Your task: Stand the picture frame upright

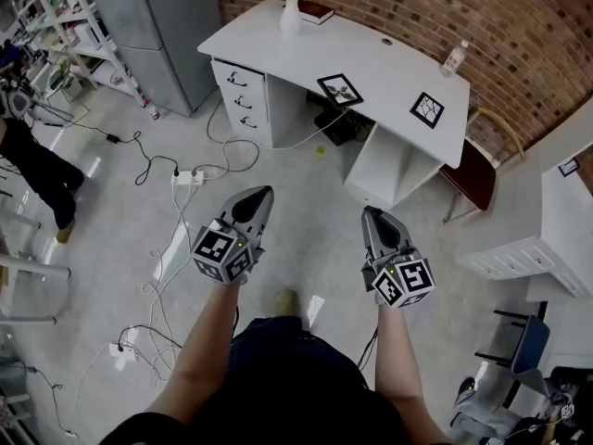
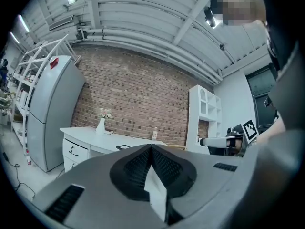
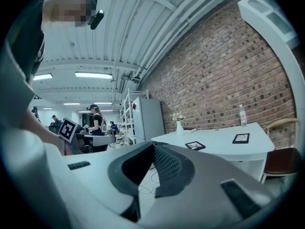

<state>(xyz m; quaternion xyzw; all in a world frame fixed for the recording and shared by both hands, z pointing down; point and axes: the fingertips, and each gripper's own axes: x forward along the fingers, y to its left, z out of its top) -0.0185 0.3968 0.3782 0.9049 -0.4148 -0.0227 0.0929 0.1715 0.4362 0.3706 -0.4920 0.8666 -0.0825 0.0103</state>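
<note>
Desk [image 1: 278,40], white and wide, is standing against the brick wall at the far side of the scene, well apart from the person, who is standing on the open floor among loose cables. The left gripper [image 1: 263,193] and the right gripper [image 1: 372,212] are being held out level side by side, each with its jaws pressed together and nothing between them. A picture frame [image 1: 340,88] is lying flat near the desk's front edge, and a second picture frame [image 1: 427,109] is lying flat to its right; which one the task means is not clear. Nothing is standing upright yet, so the whole job seems to be waiting: approach, grasp, tilt up. A vase [image 1: 290,14] is sitting at the far left, a bottle [image 1: 454,57] at the far right.
</note>
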